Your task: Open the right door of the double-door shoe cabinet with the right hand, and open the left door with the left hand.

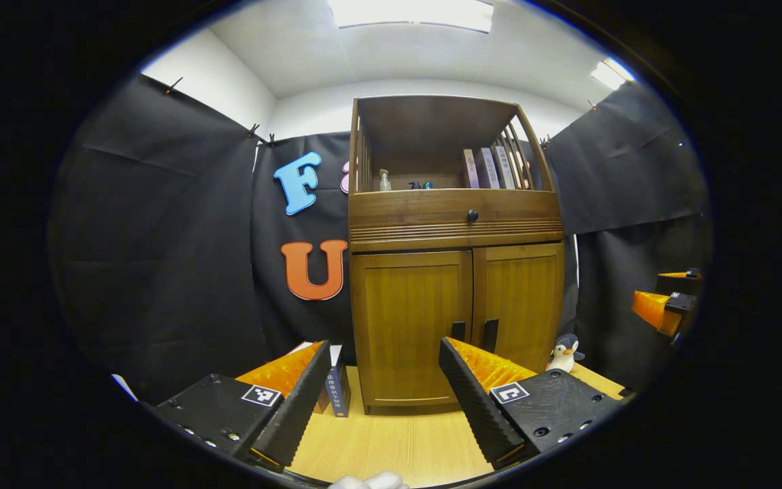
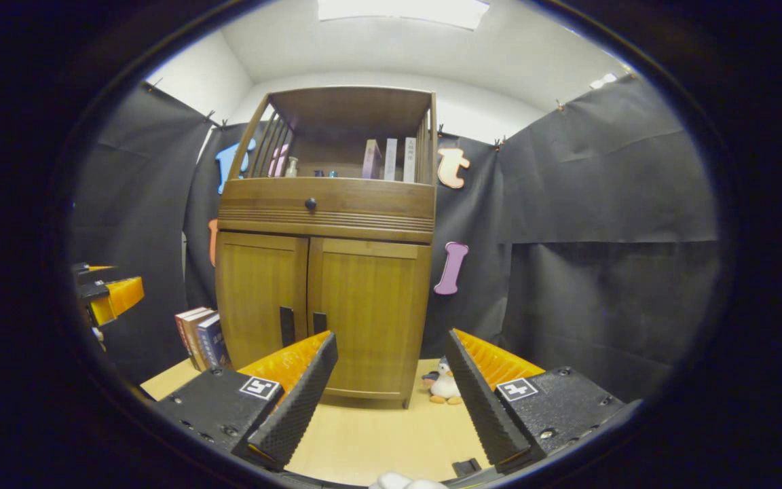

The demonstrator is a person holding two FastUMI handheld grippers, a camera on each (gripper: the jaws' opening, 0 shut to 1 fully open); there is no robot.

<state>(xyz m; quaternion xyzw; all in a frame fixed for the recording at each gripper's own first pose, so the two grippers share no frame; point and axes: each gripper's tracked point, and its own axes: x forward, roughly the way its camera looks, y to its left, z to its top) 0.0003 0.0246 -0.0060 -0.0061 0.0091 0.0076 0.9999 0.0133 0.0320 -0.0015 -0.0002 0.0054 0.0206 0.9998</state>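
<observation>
The wooden shoe cabinet (image 1: 455, 272) stands ahead with both doors closed. In the left gripper view the left door (image 1: 411, 326) and right door (image 1: 520, 305) meet at two dark vertical handles (image 1: 457, 331), (image 1: 491, 335). My left gripper (image 1: 385, 343) is open and holds nothing, a short way in front of the left door. The right gripper (image 1: 666, 305) shows at the far right edge. In the right gripper view the right door (image 2: 367, 312) and its handle (image 2: 320, 321) lie ahead of my open, unloaded right gripper (image 2: 391, 336). The left gripper (image 2: 106, 295) shows at the left edge.
A drawer with a round knob (image 1: 472, 215) sits above the doors, and an open shelf with books and a bottle tops it. A toy penguin (image 2: 442, 386) stands by the cabinet's right foot. Upright books (image 2: 201, 337) lean beside its left. Everything rests on a light wooden surface (image 1: 398, 441).
</observation>
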